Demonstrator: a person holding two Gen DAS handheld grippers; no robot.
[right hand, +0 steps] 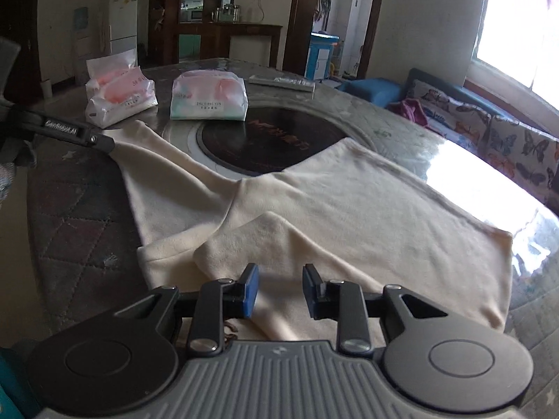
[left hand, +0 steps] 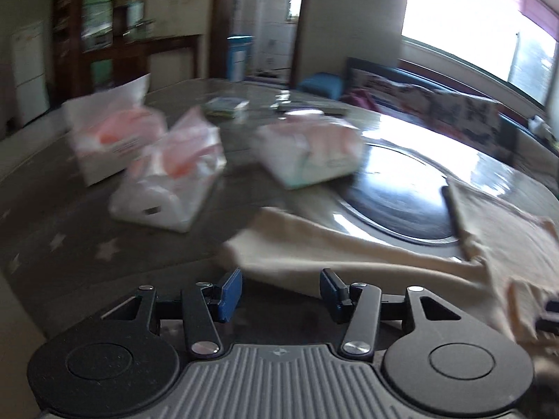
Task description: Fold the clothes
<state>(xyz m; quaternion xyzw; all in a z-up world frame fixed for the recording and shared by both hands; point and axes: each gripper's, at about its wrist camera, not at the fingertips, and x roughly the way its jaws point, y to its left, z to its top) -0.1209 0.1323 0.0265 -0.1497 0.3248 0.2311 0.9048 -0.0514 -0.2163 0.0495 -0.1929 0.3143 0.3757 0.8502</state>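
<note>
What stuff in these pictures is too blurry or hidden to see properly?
- Left wrist view: motion blur smears the tissue packs, so their print is unreadable.
- Left wrist view: the cream garment runs off the right edge.
- Right wrist view: the garment's near edge is hidden behind the right gripper.
- Right wrist view: small items on the far shelf are too tiny to identify.
- Right wrist view: the left gripper shows only its tip; open or shut is unclear there.

Round table (right hand: 401, 132): cream garment (right hand: 349, 202) spread flat; three tissue packs (right hand: 209, 96) behind.
</note>
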